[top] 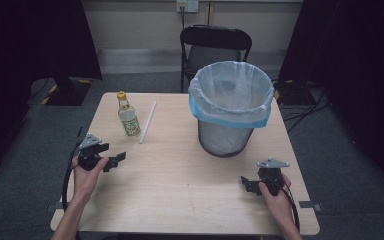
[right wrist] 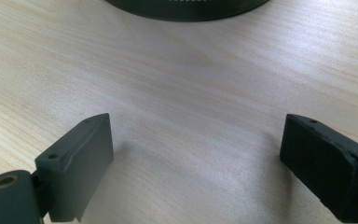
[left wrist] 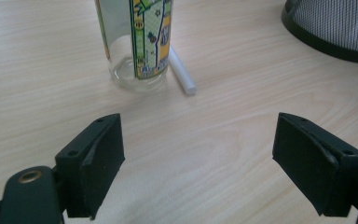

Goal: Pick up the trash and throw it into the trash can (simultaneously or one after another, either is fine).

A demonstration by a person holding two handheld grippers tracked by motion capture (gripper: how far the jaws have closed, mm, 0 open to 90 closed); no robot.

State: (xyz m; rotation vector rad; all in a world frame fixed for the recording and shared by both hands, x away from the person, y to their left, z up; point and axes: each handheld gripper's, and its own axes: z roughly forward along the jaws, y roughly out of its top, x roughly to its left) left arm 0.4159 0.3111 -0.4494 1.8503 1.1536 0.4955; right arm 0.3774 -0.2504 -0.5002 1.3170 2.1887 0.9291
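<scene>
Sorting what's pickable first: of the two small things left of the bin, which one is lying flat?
The white stick lies flat on the table, just right of the yellow-capped bottle, which stands upright.

Clear bottle (top: 128, 117) — yellow cap, green-and-yellow label — white stick (top: 147, 122), black mesh bin (top: 225, 137) lined blue-white.

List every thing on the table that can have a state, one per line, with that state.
bottle: upright, yellow cap on, looks empty, not held
white tube: lying flat beside the bottle, untouched
waste bin: upright, lined with a bag, no lid
left gripper: open, holding nothing, pointed at the bottle
right gripper: open, holding nothing, low over the table
</scene>
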